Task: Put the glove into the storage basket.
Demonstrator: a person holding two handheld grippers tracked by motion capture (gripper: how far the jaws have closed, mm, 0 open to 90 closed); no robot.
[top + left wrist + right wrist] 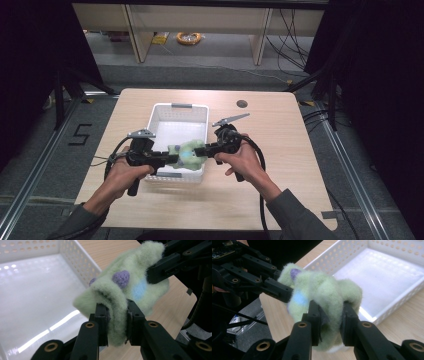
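While both hands sit at the near side of the bench (280,165), we find the left gripper (170,159) and right gripper (199,150) each pinching an end of one green fleece item (187,155), held aloft over the near rim of the white basket (165,115). We judge this a carry; next comes lowering it inside before letting go.

pale green toy (125,292), white basket (179,112)

Overhead light is glaring off the white basket floor (37,302); frame edges are falling into darkness in the high view; near jaws are blurring softly.
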